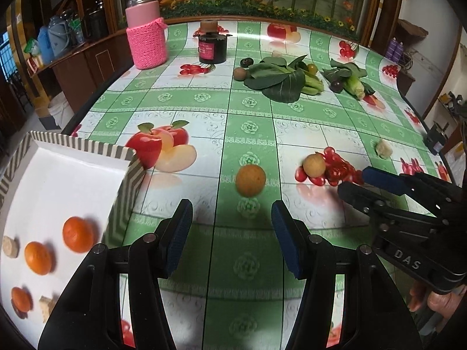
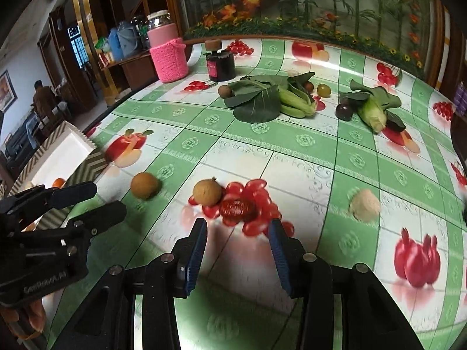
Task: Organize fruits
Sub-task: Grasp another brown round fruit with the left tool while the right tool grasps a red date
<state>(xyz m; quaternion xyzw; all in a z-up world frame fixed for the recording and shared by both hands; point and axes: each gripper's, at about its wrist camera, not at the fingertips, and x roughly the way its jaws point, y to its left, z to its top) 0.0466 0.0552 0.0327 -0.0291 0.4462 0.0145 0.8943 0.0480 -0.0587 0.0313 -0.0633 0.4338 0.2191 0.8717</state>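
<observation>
Table (image 1: 292, 134): covered with a green-and-white checked cloth printed with fruit.
Left gripper (image 1: 232, 213): jaws apart, nothing between them, pointed down at the cloth.
Brown fruit 1 (image 1: 251, 180): round, on the cloth just beyond the left gripper's fingertips, roughly in line with the gap, not touched.
Right gripper (image 2: 238, 229): jaws spread, nothing held; no fruit between the pads.
Brown fruit 2 (image 2: 207, 192): round, lying at the left edge of a printed cluster of red berries, ahead of the right gripper and slightly left of its gap.
Red sweet (image 2: 237, 207): dark red, ridged, lying directly ahead of the right gripper's gap, just past the fingertips, apart from both pads.
Pale lump (image 2: 365, 205): whitish, blurred, on the cloth to the right of the right gripper.
Tray (image 1: 128, 175): white inside, zigzag-patterned wall, at the table's left edge; holds 3 oranges (image 1: 78, 234) and 2 pale chunks.
Far end: leafy greens (image 2: 256, 99), a pink knit-covered jar (image 1: 146, 38), a dark tin (image 1: 213, 48).
</observation>
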